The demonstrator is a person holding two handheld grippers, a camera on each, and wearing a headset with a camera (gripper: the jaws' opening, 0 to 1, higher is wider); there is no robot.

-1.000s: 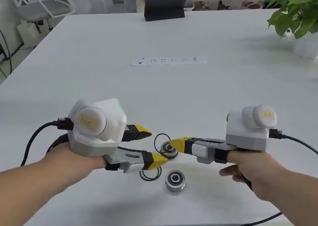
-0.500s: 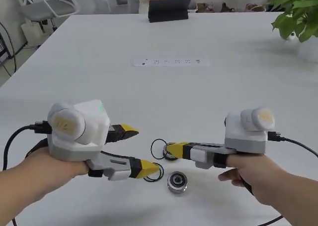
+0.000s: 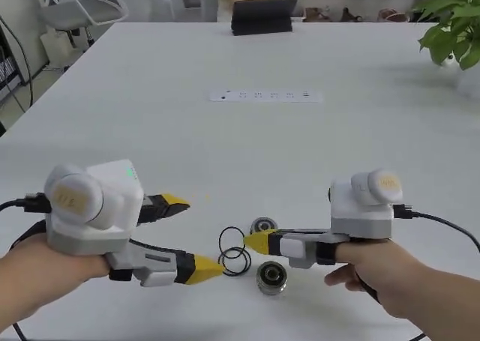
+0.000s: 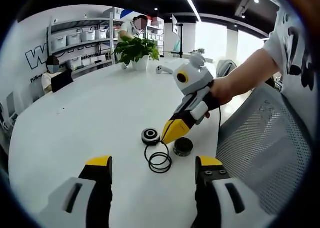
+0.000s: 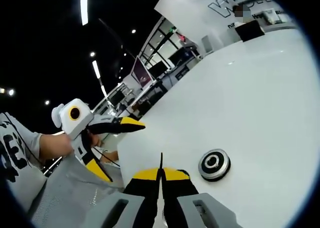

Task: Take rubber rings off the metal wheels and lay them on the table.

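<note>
Left gripper (image 3: 195, 234) has backed off to the lower left, jaws spread wide and carrying nothing. Right gripper (image 3: 251, 241) sits at lower centre, jaws pressed together, apparently pinching the rubber ring (image 3: 220, 241), which it has dragged clear of the far wheel (image 3: 263, 225). That ring overlaps the second ring (image 3: 237, 274) on the table (image 3: 300, 154), just left of the near wheel (image 3: 271, 276). So two rings are off. Plenty of bare tabletop above; the near edge is close below.

Two black rings (image 3: 234, 252) beside bare wheels (image 3: 271, 276)
</note>
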